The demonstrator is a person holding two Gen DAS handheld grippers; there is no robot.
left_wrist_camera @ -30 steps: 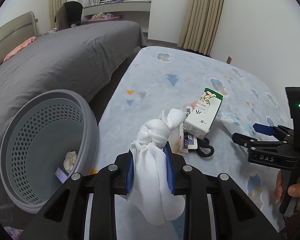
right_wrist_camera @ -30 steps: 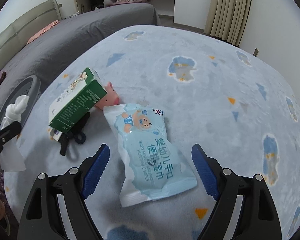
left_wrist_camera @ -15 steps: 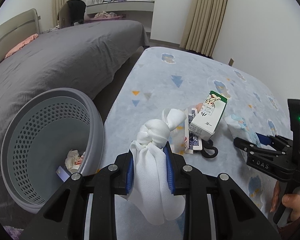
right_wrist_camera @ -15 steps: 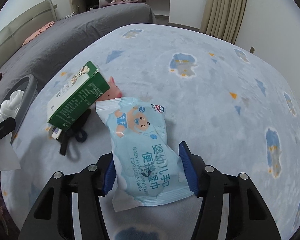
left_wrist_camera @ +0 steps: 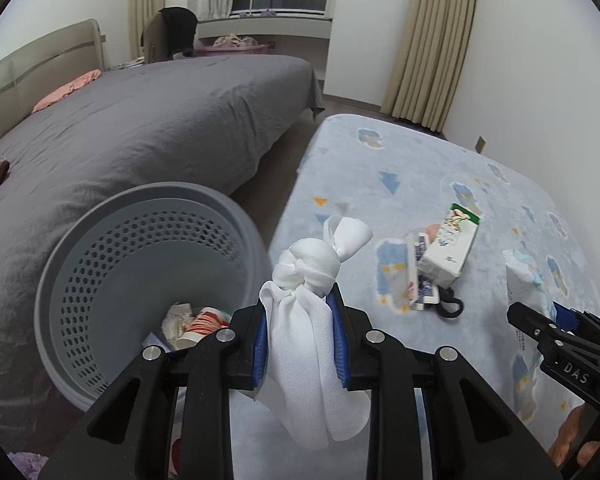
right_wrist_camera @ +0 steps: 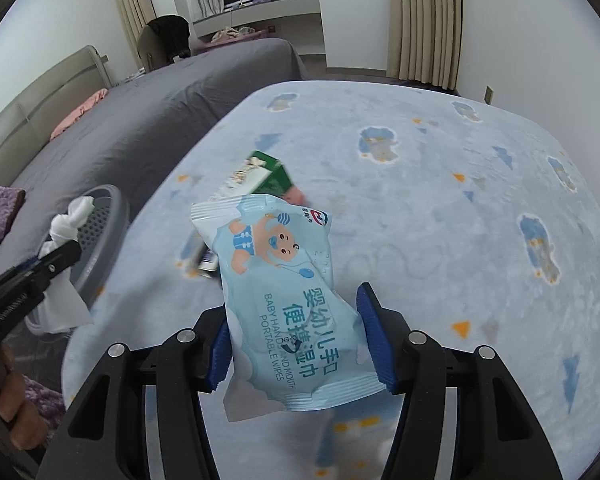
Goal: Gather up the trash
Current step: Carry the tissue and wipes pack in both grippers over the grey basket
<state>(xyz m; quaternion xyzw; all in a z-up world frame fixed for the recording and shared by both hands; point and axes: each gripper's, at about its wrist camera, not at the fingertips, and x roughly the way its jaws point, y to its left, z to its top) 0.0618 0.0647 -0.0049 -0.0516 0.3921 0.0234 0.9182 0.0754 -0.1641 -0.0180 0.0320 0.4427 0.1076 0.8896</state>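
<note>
Since a second ago the right gripper (right_wrist_camera: 300, 340) went from wide open around the wipes pack (right_wrist_camera: 278, 296) to clamped on its sides, and the pack is now lifted off the rug (right_wrist_camera: 440, 208); left gripper (left_wrist_camera: 300, 340) has moved closer to the basket (left_wrist_camera: 100, 272), more trash visible inside. Left wrist view, near to far: left gripper nearly closed, blue pads pinching the knotted white cloth bundle (left_wrist_camera: 312, 300) below the knot, tail hanging down at 6 o'clock. Basket sits at 9 o'clock of the bundle, on the floor between rug and grey bed (left_wrist_camera: 140, 128); crumpled paper and a red-striped cup (left_wrist_camera: 200, 326) lie at its bottom. At 3 o'clock the right gripper shows side-on with the pack sticking up from it, fingers of a hand (left_wrist_camera: 572, 440) below. Further out at 2 o'clock: green-and-white carton (left_wrist_camera: 452, 244) lying on the rug, playing cards (left_wrist_camera: 424, 272) and a black clip-like item (left_wrist_camera: 450, 306) just beside it. Right wrist view: pack tilted, top corner toward 11 o'clock, hiding part of the carton behind it. Left gripper with bundle at 9 o'clock, over the basket rim. Far back: curtains (left_wrist_camera: 432, 40), window.
</note>
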